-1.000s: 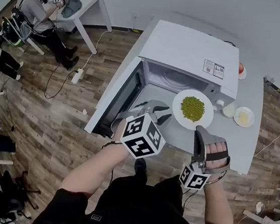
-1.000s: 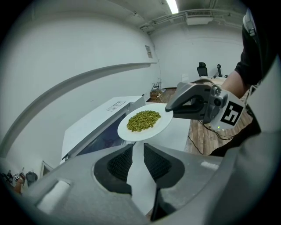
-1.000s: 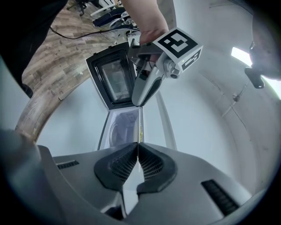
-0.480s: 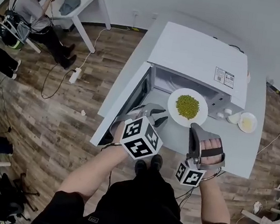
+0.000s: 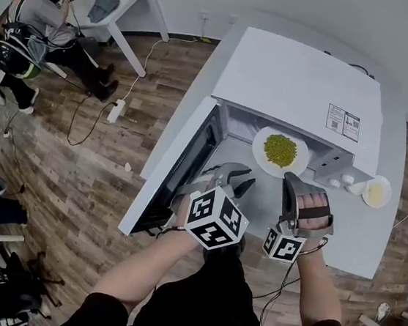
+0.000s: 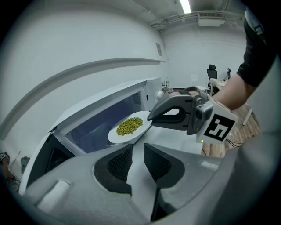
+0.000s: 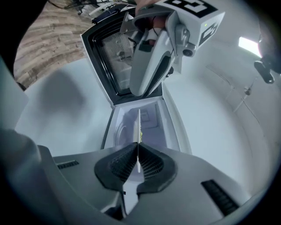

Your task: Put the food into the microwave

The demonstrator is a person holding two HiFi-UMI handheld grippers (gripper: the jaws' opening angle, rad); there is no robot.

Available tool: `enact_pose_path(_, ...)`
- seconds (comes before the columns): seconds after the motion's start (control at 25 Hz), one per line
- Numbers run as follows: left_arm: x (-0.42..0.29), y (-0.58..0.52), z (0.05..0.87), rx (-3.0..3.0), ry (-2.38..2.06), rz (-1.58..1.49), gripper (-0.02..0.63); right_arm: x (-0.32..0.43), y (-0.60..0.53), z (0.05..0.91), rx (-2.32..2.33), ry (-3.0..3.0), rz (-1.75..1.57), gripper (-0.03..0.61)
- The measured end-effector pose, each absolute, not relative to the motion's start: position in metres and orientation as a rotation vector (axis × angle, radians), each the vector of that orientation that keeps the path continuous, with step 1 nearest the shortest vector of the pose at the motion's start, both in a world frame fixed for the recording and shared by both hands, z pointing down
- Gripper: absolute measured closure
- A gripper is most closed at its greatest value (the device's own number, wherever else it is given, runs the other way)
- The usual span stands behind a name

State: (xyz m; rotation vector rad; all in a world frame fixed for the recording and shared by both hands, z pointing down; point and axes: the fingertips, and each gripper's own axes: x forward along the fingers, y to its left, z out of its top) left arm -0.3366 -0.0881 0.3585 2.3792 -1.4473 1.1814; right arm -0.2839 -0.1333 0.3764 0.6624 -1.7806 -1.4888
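Note:
A white plate of green peas point(image 5: 280, 152) hangs level at the mouth of the white microwave point(image 5: 296, 74), toward its right side. My right gripper point(image 5: 293, 183) is shut on the plate's near rim. In the right gripper view the plate point(image 7: 139, 125) shows edge-on between the pads point(image 7: 127, 165), with the lit cavity point(image 7: 149, 116) behind it. My left gripper point(image 5: 240, 181) hovers just left of the plate over the counter, its jaws a little apart and holding nothing. The left gripper view shows the plate point(image 6: 129, 126) and the right gripper point(image 6: 151, 117) ahead of the left gripper point(image 6: 138, 154).
The microwave door point(image 5: 177, 170) is swung open to the left. A small dish of yellow food point(image 5: 376, 191) and small white items point(image 5: 347, 180) sit on the counter at the right. Far left, a person point(image 5: 37, 20) sits by a white table point(image 5: 128, 2) on the wooden floor.
The right gripper has carried the plate forward and lower, closer to the microwave's opening. The left gripper has moved along beside it, still holding nothing.

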Motion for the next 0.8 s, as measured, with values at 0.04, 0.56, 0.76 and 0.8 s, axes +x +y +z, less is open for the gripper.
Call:
enact_pose_path(0.04,-0.337,-0.090,0.364,2.371,-1.452,1.177,0.528,-0.286,-0.139,0.384,0.663,-1.778,-1.487,0.558)
enact_pose_path(0.56,-0.347,-0.108,0.408,2.312,-1.467,1.146,0.528,-0.313,-0.185,0.442,0.689,-1.748,-1.429,0.558)
enact_pose_path(0.76,-0.352,-0.107,0.413,2.303,-1.468,1.150,0.528,-0.318,-0.193,0.449,0.700,-1.744,-1.400,0.560)
enact_pose_path(0.8,-0.353,-0.107,0.414,2.300,-1.466,1.152,0.528,-0.319,-0.195,0.451,0.697,-1.741,-1.392,0.560)
